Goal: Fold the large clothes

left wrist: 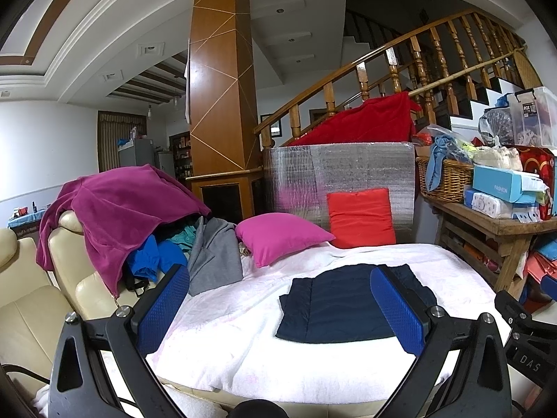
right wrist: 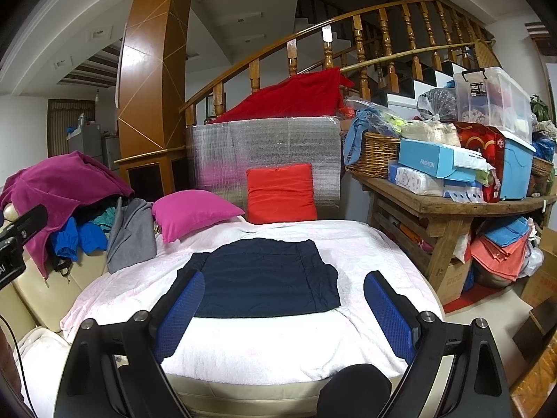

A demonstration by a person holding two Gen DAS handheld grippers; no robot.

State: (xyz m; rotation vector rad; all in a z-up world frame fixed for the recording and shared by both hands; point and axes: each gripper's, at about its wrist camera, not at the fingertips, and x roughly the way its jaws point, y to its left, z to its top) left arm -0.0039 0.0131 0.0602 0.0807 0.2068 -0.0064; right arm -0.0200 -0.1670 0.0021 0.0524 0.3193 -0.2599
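The dark navy garment [right wrist: 264, 277] lies folded into a flat, tidy rectangle in the middle of the white fleecy blanket [right wrist: 278, 345] spread over the cream sofa, so this piece looks done. I'd judge the next move is to set it aside and pull another from the heap under the magenta velvet robe [left wrist: 118, 209] at the left. The left gripper [left wrist: 278, 313] and the right gripper [right wrist: 283, 313] both hover above the blanket's near edge, blue-padded jaws spread wide, holding nothing and touching nothing.
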